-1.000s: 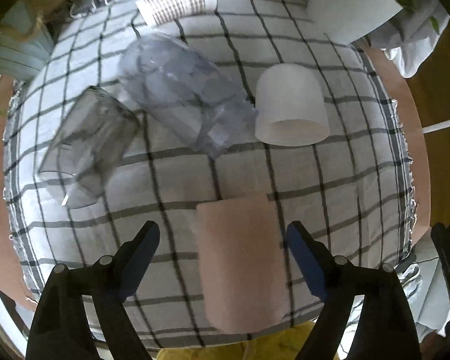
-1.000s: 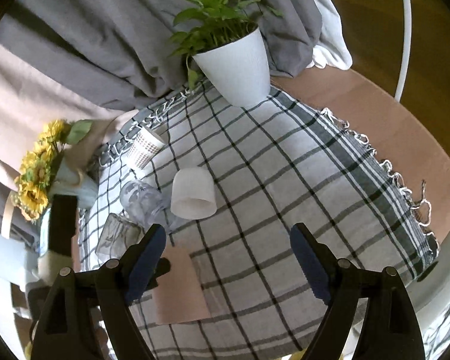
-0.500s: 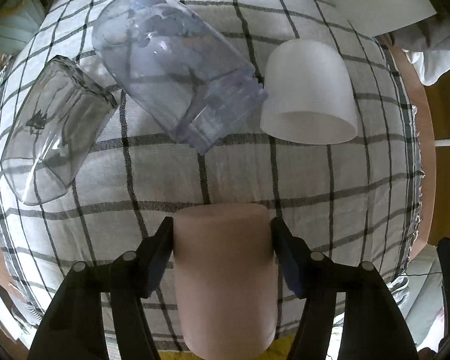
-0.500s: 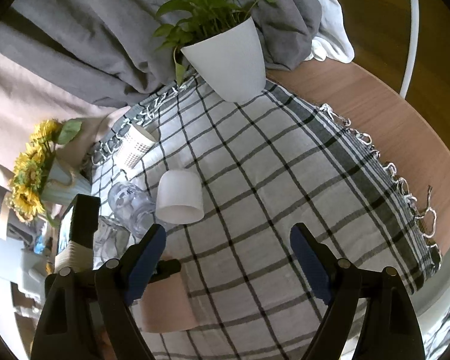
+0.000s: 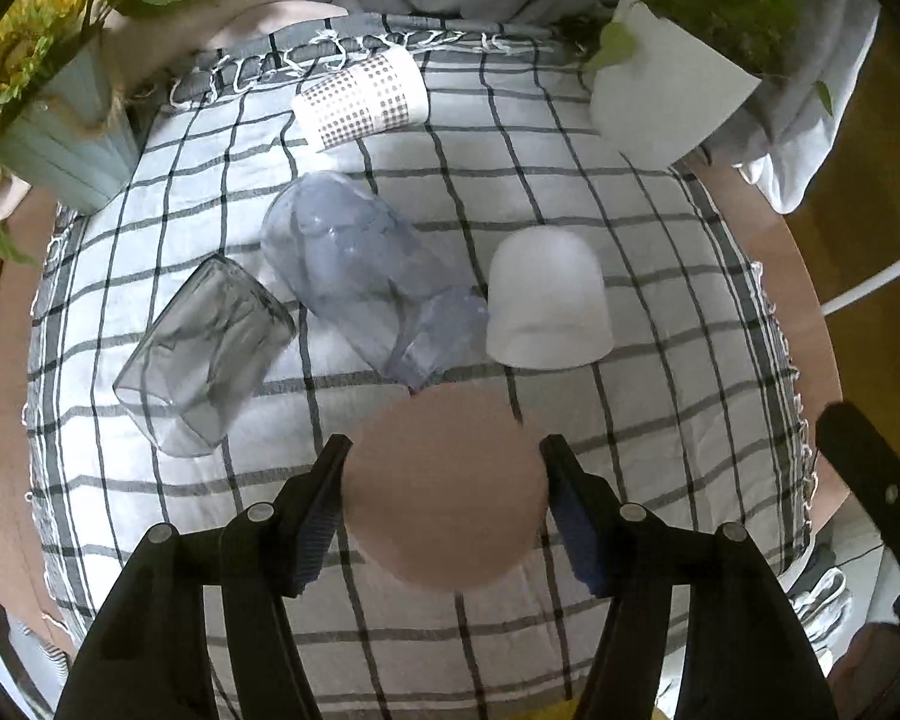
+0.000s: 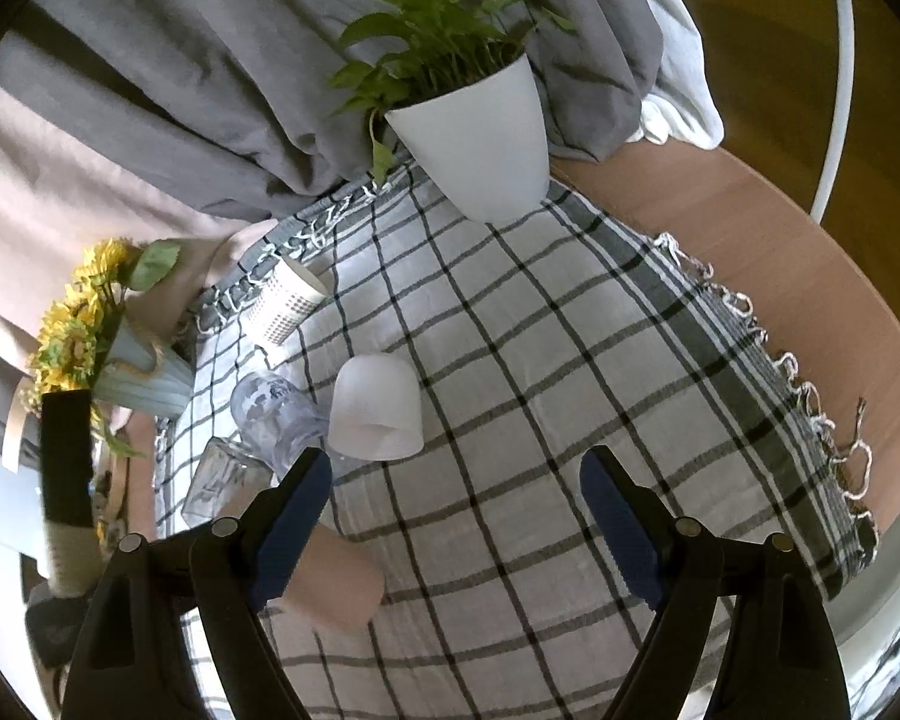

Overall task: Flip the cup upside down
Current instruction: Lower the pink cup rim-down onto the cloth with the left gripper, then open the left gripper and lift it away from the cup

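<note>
My left gripper [image 5: 444, 492] is shut on a pink cup [image 5: 444, 492], lifted off the checked tablecloth [image 5: 660, 420] with its closed bottom facing the camera. The pink cup also shows in the right wrist view [image 6: 339, 582], tilted above the cloth behind my left finger. My right gripper [image 6: 456, 510] is open and empty above the cloth. A frosted white cup [image 5: 546, 300] stands upside down beyond the pink cup; it also shows in the right wrist view [image 6: 378, 408].
A clear bluish cup [image 5: 366, 276], a clear glass [image 5: 204, 354] and a dotted paper cup [image 5: 360, 96] lie on their sides. A white plant pot [image 5: 666, 102] stands at the back right, a sunflower vase [image 5: 60, 144] at the back left. The wooden table edge [image 6: 810, 312] curves right.
My left gripper closed on the pink cup, lifted it off the cloth and tilted it so its bottom faces the camera. The right gripper stayed open and shifted slightly.
</note>
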The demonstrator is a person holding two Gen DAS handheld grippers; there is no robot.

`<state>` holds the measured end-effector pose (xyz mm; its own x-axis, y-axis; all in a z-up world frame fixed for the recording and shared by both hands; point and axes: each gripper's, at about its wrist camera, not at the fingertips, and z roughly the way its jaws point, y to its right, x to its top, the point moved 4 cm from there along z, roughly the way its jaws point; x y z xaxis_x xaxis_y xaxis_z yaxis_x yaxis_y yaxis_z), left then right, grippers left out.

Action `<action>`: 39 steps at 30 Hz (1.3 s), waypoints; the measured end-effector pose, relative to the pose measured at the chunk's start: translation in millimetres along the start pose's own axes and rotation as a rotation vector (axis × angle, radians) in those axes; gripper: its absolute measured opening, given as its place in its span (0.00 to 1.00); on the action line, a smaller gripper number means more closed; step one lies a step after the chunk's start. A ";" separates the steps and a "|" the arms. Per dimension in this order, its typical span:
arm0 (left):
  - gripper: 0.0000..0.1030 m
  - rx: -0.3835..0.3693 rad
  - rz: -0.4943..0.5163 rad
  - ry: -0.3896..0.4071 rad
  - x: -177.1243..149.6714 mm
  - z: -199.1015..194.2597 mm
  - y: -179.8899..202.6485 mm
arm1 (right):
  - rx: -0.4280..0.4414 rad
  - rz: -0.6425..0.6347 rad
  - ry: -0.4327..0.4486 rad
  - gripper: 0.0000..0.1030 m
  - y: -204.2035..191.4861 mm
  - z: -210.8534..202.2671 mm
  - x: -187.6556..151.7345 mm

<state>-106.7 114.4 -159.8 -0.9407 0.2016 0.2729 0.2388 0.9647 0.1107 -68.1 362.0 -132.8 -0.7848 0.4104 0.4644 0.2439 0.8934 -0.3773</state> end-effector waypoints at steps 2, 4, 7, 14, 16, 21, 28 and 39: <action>0.60 -0.010 0.018 0.009 -3.5 0.6 5.8 | -0.007 -0.006 -0.002 0.82 0.1 0.1 0.0; 0.60 -0.005 0.039 0.020 -6.0 1.7 11.3 | -0.014 -0.013 -0.006 0.82 -0.3 1.1 -1.2; 0.61 -0.014 0.035 0.012 -2.6 4.7 10.4 | -0.022 -0.013 -0.010 0.82 -0.6 2.0 -3.0; 0.62 -0.010 0.053 0.000 -0.1 13.9 18.7 | -0.040 -0.006 0.008 0.82 2.4 -1.9 -3.6; 0.62 -0.020 0.049 -0.004 0.4 14.3 17.0 | -0.047 0.005 0.008 0.82 5.2 -2.8 -3.2; 0.74 -0.019 0.028 -0.003 -0.9 15.0 12.5 | -0.052 0.013 0.010 0.82 5.9 -4.9 -4.0; 0.94 -0.001 0.023 0.121 -6.1 -23.6 10.6 | -0.073 -0.039 0.030 0.83 -4.3 -19.7 -3.3; 1.00 0.151 -0.077 0.332 -35.2 -83.9 -37.4 | -0.068 -0.188 0.132 0.89 -47.1 -61.4 -9.5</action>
<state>-62.4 57.1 -93.4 -0.8195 0.0850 0.5667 0.1086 0.9941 0.0080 -37.1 327.3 -70.3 -0.7396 0.2525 0.6239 0.1420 0.9646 -0.2220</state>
